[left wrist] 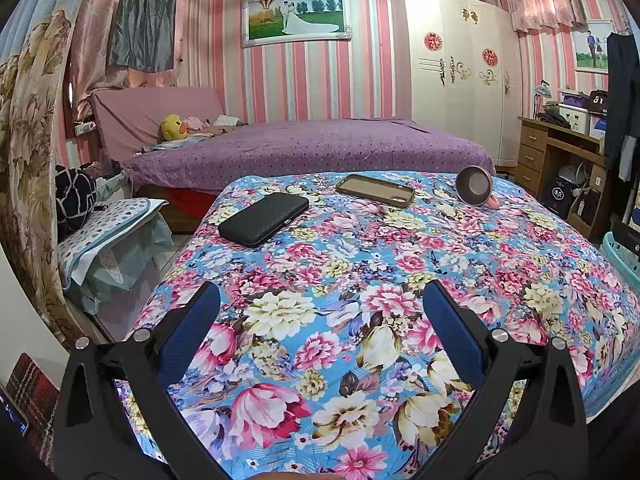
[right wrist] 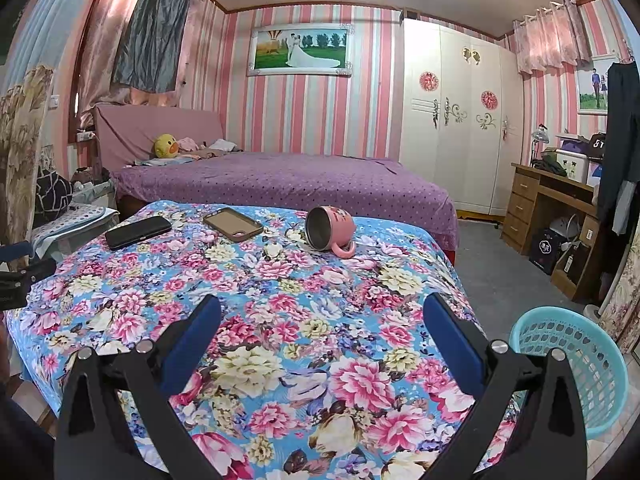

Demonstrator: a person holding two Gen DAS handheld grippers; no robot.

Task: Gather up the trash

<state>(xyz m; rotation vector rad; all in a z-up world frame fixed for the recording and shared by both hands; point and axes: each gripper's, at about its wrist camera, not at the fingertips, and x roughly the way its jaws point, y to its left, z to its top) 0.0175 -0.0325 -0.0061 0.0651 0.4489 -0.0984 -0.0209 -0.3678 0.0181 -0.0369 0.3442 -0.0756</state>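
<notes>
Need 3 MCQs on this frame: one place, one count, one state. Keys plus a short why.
1. Where is the blue basket?
A. on the floral cover
B. on the floor right of the covered surface
C. on the purple bed

2. How many loose items lie on the floral cover?
A. one
B. three
C. five

3. How does the pink mug sit?
A. upright
B. tipped on its side
C. held in a claw

Answers:
1 B: it stands past the cover's right edge.
2 B: black case, phone case, mug.
3 B: its mouth faces sideways, handle on the cloth; left claw and right claw are open and empty.
</notes>
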